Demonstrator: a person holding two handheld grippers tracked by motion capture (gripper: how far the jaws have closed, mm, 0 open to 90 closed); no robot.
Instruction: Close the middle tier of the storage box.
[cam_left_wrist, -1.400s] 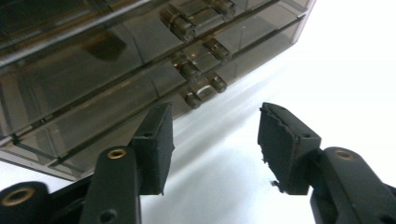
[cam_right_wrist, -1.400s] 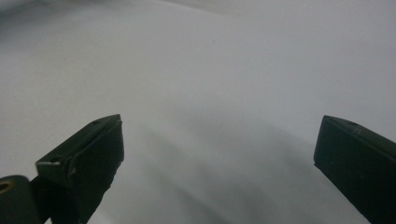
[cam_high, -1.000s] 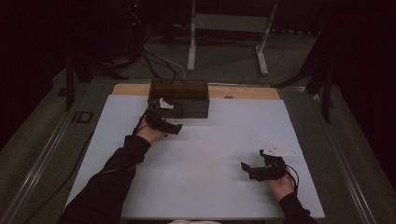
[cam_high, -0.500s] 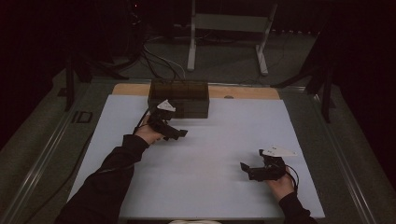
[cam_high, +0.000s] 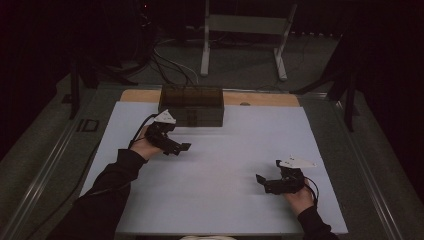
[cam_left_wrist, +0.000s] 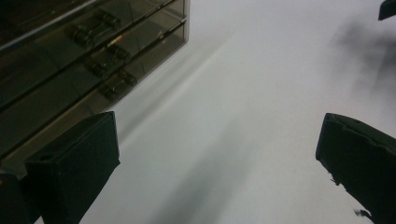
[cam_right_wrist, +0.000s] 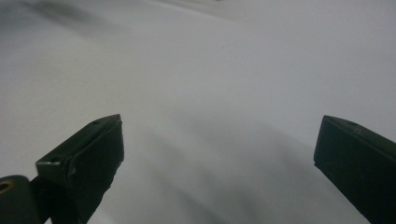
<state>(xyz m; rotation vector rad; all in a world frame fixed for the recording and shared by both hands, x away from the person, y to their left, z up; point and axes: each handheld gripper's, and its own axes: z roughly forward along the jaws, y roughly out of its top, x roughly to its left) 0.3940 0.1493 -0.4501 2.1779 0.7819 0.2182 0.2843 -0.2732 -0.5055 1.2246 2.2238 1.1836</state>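
A dark see-through drawer box (cam_high: 191, 105) stands at the back of the white table top (cam_high: 225, 150). In the left gripper view its stacked drawers (cam_left_wrist: 88, 60) with small handles fill the upper left. My left gripper (cam_high: 179, 148) hovers just in front of the box's left part, jaws wide apart and empty (cam_left_wrist: 219, 158). My right gripper (cam_high: 261, 181) rests low near the front right of the table, jaws wide apart over bare white surface (cam_right_wrist: 219, 158).
A wooden strip (cam_high: 260, 98) runs along the table's back edge behind the box. Metal rails (cam_high: 60, 150) border the table on both sides. A white stand (cam_high: 245, 30) and cables (cam_high: 165, 60) lie on the floor beyond.
My left gripper has drawn back a little from the drawer box toward the right and front. The right gripper has stayed where it was.
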